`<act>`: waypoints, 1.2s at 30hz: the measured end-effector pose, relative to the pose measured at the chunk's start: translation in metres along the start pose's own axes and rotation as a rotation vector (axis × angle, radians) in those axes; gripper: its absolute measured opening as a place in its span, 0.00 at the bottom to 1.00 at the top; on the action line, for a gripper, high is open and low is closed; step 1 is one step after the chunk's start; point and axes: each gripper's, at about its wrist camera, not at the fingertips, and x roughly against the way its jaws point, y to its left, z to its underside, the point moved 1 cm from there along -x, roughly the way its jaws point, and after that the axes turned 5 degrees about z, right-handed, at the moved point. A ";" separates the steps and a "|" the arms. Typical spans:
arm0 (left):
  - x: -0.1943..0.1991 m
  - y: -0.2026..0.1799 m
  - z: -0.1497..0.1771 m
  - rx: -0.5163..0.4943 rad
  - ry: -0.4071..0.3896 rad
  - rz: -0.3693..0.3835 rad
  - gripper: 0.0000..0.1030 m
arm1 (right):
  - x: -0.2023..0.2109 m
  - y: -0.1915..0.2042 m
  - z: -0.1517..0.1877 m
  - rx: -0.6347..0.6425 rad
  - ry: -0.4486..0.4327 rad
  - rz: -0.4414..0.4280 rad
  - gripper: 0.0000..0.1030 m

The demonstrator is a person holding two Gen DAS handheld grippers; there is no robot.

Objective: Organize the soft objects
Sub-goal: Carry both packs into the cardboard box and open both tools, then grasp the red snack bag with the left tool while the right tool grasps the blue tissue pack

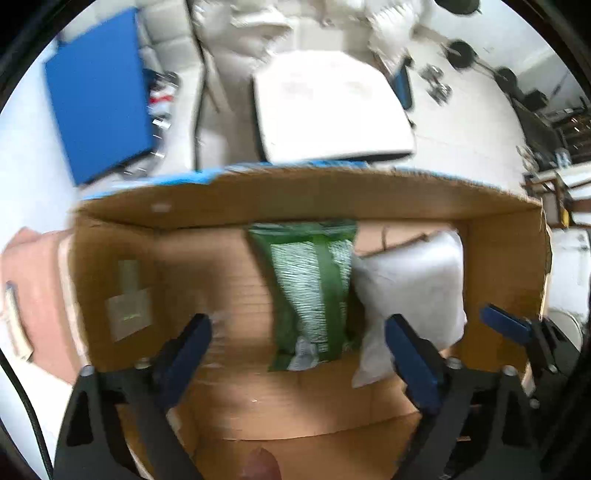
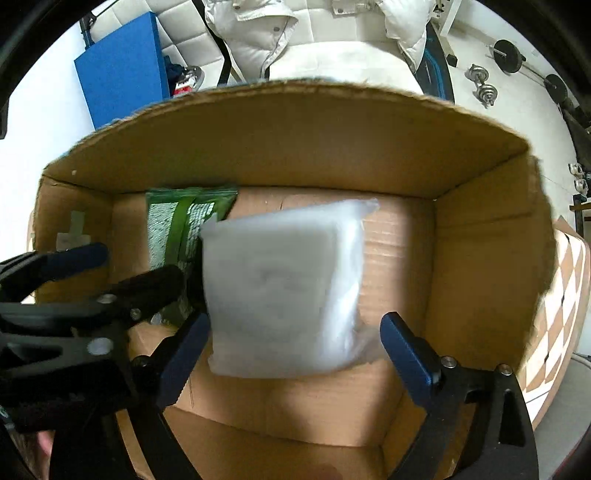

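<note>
An open cardboard box fills both views. Inside lie a green soft pack and a white plastic-wrapped soft pack, side by side and touching. My left gripper is open and empty above the box floor, near the green pack. My right gripper is open around the near end of the white pack, which looks blurred and loose between the jaws. The left gripper also shows in the right wrist view, and the right one in the left wrist view.
A pink soft item lies outside the box's left wall. Beyond the box are a white cushion, a blue panel, a white jacket, dumbbells and a checkered item at right.
</note>
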 end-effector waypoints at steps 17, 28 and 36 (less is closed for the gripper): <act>0.108 0.033 0.170 0.160 -0.218 -0.022 0.97 | 0.126 0.016 0.126 0.014 -0.239 -0.002 1.00; -0.028 0.180 0.284 0.715 0.113 0.238 0.85 | 0.043 0.056 0.256 -0.155 0.002 -0.137 1.00; -0.087 0.192 0.279 0.686 0.241 0.147 0.64 | -0.023 0.083 0.268 -0.264 0.082 -0.109 1.00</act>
